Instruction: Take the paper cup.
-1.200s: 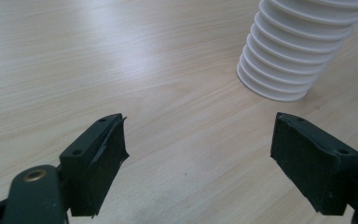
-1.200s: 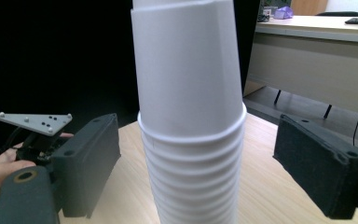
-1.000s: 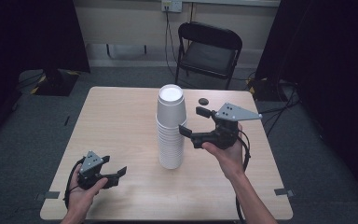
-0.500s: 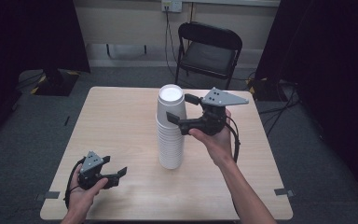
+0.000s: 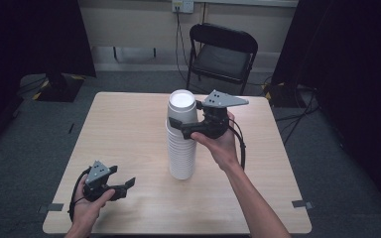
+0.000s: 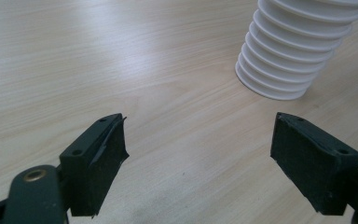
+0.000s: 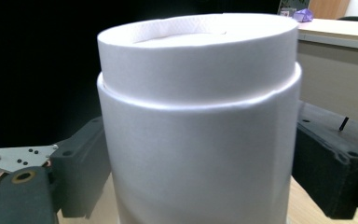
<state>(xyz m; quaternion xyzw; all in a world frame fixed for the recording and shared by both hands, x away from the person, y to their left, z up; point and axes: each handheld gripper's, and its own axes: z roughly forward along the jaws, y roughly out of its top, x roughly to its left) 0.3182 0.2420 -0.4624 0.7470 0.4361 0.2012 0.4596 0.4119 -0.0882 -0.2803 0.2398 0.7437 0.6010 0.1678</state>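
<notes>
Left hand-held gripper (image 5: 121,186) sits low at the near left part of the table (image 5: 129,129), held in the person's left hand (image 5: 87,206), its jaws spread wide with nothing between them. In the left gripper view bare wood lies between the two black pads (image 6: 100,158), and the ribbed foot of the stack of white cups (image 6: 291,51) stands farther off, well apart from them.

Toward the middle of the table the stack of white cups (image 5: 181,136) stands upright, bottoms up. The right hand-held gripper (image 5: 181,124) is raised to the stack's upper part, held in the person's right hand (image 5: 223,146). In the right gripper view its jaws stand open on either side of the topmost cup (image 7: 200,116), close to its walls; contact cannot be told. A black folding chair (image 5: 223,52) stands beyond the table.
</notes>
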